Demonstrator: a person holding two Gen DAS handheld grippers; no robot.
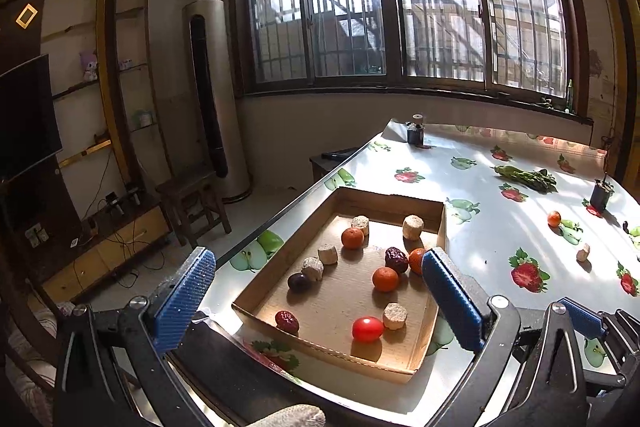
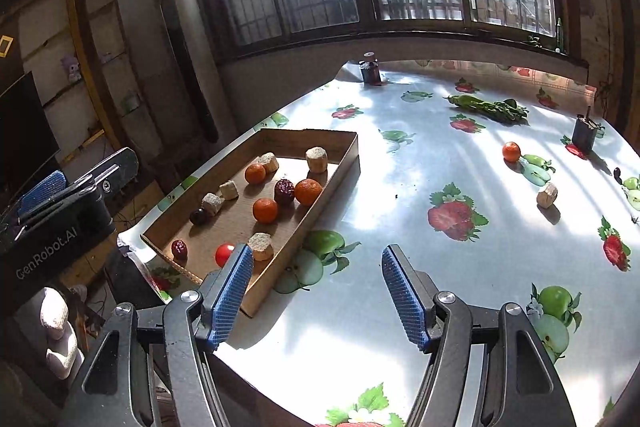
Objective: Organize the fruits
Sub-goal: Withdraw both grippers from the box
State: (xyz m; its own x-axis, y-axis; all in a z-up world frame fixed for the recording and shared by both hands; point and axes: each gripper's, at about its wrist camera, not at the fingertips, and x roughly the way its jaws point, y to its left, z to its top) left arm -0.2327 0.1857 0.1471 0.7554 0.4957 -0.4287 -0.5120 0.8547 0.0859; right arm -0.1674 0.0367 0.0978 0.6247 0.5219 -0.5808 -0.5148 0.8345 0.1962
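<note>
Blue ribbed pads of the left gripper (image 1: pixel 318 301) stand at their widest with nothing between them, framing the near end of the cardboard tray (image 1: pixel 440 223). A gloved fingertip (image 1: pixel 288 417) shows at the bottom edge of that view. The right gripper (image 2: pixel 316 301) is also spread, its jaws empty, poised over the bare tablecloth (image 2: pixel 400 187) just right of the tray's near right corner.

Inside the tray, which sits along the left edge of the table, a red tomato (image 1: pixel 367 329) lies nearest, with a tan cylinder piece (image 1: pixel 395 315) touching it on the right and a red date (image 1: pixel 287 321) to the left by the near wall. Farther in sit three mandarins (image 1: pixel 385 279), a dark date (image 1: pixel 396 259), a dark plum (image 1: pixel 299 282) and four more tan pieces, one at (image 1: pixel 413 227).

Well to the right on the cloth, outside the tray, lie a lone mandarin (image 2: pixel 511 151) and a tan piece (image 2: pixel 547 195) nearer than it. A bunch of greens (image 2: pixel 488 107) lies at the far side, a dark box (image 2: pixel 584 135) to its right, and a small dark jar (image 2: pixel 370 69) at the far left corner.
</note>
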